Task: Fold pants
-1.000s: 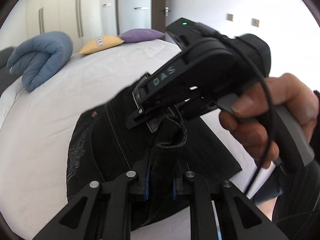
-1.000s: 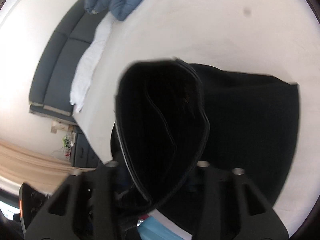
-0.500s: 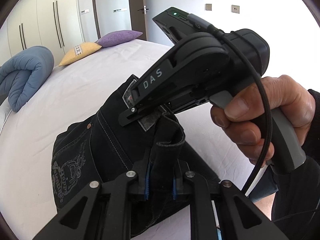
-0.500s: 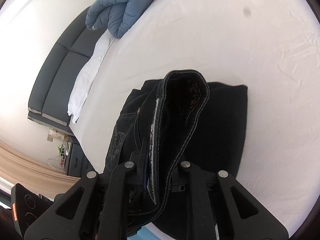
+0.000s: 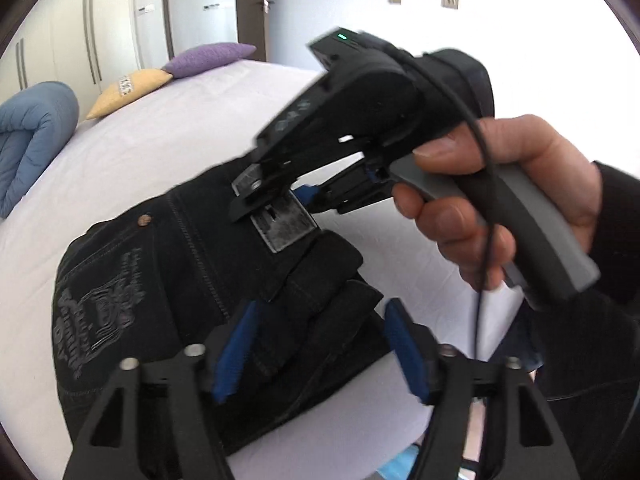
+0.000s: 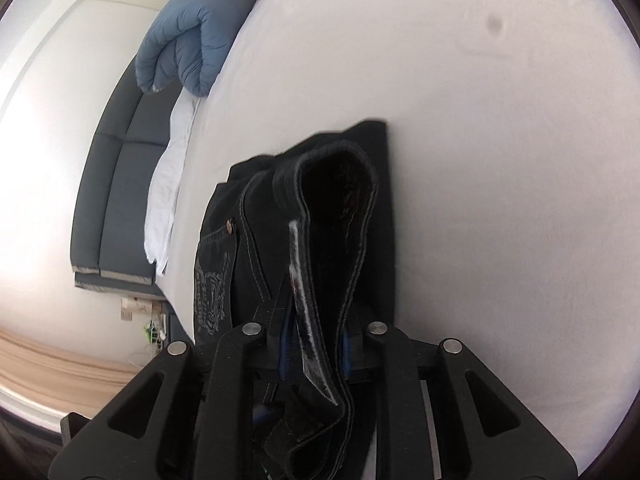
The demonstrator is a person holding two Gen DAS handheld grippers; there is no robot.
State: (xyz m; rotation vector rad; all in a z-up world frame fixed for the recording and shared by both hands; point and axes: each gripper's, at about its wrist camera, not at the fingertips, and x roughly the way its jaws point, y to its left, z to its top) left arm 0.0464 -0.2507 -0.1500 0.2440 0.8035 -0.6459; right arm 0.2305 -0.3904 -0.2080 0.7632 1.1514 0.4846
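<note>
Black folded pants (image 5: 168, 280) lie on the white bed, an embroidered pocket to the left and a grey waistband label near the middle. My left gripper (image 5: 320, 344) is open, its blue pads either side of the waistband fold without pinching it. My right gripper (image 5: 276, 200) comes in from the right in the left wrist view, held by a hand, tips at the label. In the right wrist view the right gripper (image 6: 314, 346) is shut on the pants (image 6: 336, 216), the waistband looping up between the pads.
The white bed (image 5: 160, 148) stretches away, with a rolled blue duvet (image 5: 28, 140), a yellow pillow (image 5: 128, 88) and a purple pillow (image 5: 208, 56) at its far end. A dark grey sofa (image 6: 116, 184) stands beside the bed. Wardrobes and a door are behind.
My left gripper has opened and let go of the waistband. The right gripper still holds the waistband and has lowered it closer to the bed.
</note>
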